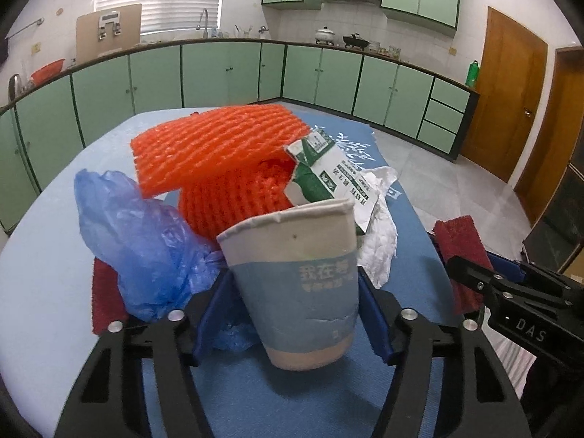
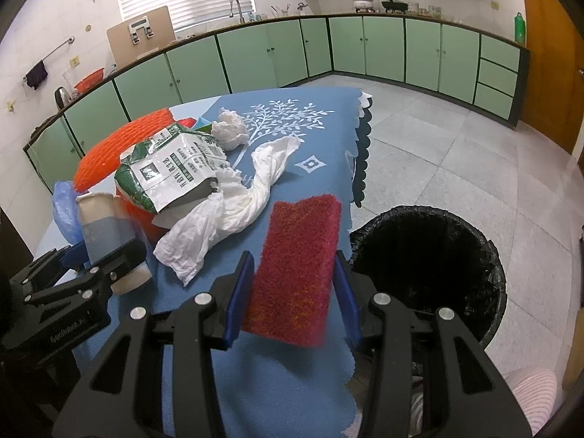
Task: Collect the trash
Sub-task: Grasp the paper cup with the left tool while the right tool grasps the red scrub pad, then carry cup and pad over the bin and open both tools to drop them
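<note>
Right gripper [image 2: 294, 288] clamps the red scouring pad [image 2: 297, 270], bin [image 2: 427, 266] just off its right; left gripper [image 1: 292, 303] grips the paper cup [image 1: 295, 284].

The right gripper [image 2: 294, 288] clamps a red scouring pad [image 2: 297, 266] beside the black-lined bin [image 2: 430, 270].

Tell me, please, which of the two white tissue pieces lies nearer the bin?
The long twisted tissue, stretched out beside the milk carton. The other, a crumpled tissue ball, sits farther back on the cloth, away from the black-lined bin.
</note>
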{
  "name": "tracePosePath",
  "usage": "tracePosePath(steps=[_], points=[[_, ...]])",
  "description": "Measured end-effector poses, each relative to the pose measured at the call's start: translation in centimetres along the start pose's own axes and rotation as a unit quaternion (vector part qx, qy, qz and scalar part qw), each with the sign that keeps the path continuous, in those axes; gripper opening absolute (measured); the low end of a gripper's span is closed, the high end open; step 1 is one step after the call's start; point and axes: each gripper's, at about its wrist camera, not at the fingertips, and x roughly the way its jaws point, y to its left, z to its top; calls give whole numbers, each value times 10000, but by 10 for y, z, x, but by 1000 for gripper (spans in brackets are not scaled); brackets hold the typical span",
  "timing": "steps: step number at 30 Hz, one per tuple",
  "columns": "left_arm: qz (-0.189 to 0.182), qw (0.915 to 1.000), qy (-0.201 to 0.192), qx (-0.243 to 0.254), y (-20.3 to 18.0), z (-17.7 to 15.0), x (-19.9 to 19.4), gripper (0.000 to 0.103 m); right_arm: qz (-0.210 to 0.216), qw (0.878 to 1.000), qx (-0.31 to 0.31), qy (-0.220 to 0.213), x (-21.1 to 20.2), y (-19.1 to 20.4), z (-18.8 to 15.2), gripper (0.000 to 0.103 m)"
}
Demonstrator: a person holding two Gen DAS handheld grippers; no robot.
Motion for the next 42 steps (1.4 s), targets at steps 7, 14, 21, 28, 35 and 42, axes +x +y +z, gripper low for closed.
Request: tracePosePath(steps=[7, 14, 21, 28, 35, 42], points=[[-35, 9996, -274, 65, -2, 3, -24, 49, -4, 9999, 9, -126, -9, 1, 1, 42], [-140, 9988, -451, 161, -7, 4, -35, 40, -15, 9997, -6, -247, -20, 2, 1, 42], [-252, 9979, -564, 169, -12, 8, -44, 37, -48, 9992, 17, -400, -32, 1, 4, 42], [-570, 9946, -787, 351, -32, 21, -59, 36, -79, 9979, 119, -634, -52, -11, 13, 42], [-1034, 9883, -948, 602, -65, 41, -58, 36, -350, 9953, 353, -830, -66, -44, 23, 42], [-1491, 9801, -1004, 838, -105, 60, -32, 36, -808, 9908, 595, -905, -68, -93, 29, 42]])
